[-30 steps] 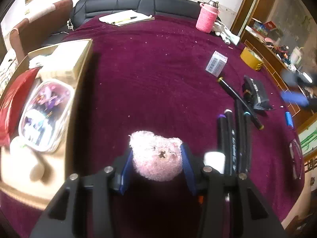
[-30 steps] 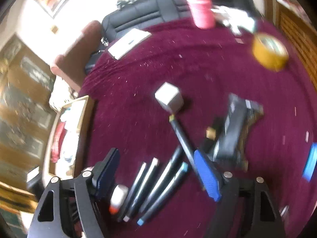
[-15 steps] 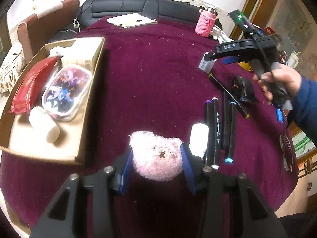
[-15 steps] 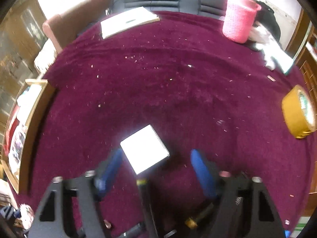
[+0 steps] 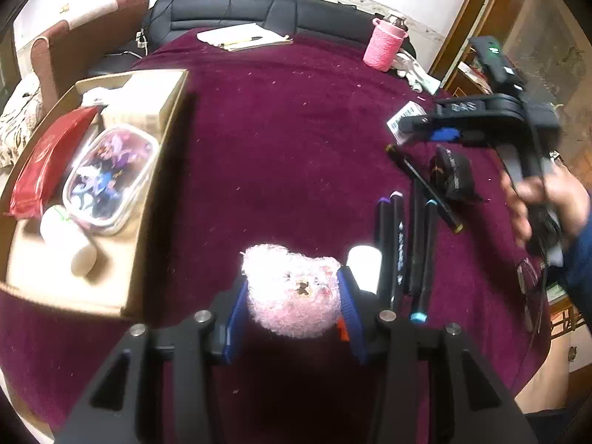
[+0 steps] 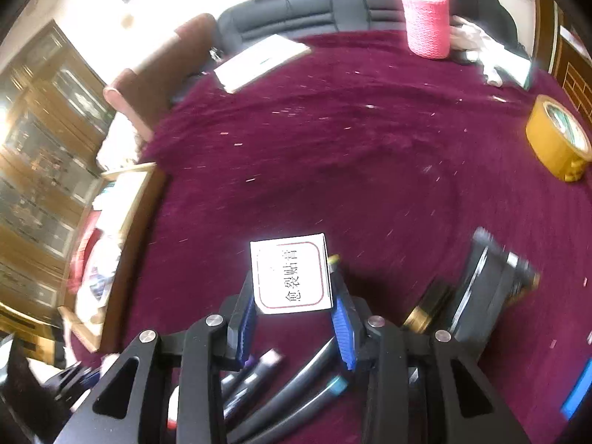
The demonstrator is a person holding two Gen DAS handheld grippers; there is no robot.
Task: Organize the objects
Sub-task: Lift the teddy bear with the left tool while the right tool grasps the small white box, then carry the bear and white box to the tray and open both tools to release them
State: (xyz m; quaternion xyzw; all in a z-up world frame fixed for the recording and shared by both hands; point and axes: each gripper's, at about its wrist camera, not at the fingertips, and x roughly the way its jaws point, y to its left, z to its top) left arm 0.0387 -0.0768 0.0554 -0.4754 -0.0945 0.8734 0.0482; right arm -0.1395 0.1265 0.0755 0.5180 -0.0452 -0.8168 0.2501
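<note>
Left gripper (image 5: 294, 296) squeezing a fluffy pink bear (image 5: 292, 288), right gripper (image 6: 294, 305) closing its jaws around a small white box (image 6: 292, 277).

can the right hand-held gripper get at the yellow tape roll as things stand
Probably not right away: the right hand-held gripper is closing, a small white box filling its jaws. The tape roll sits unobstructed on the maroon cloth.

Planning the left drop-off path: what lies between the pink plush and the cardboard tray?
Left wrist view: only bare maroon cloth lies between the pink plush, held in the left hand-held gripper, and the cardboard tray.
</note>
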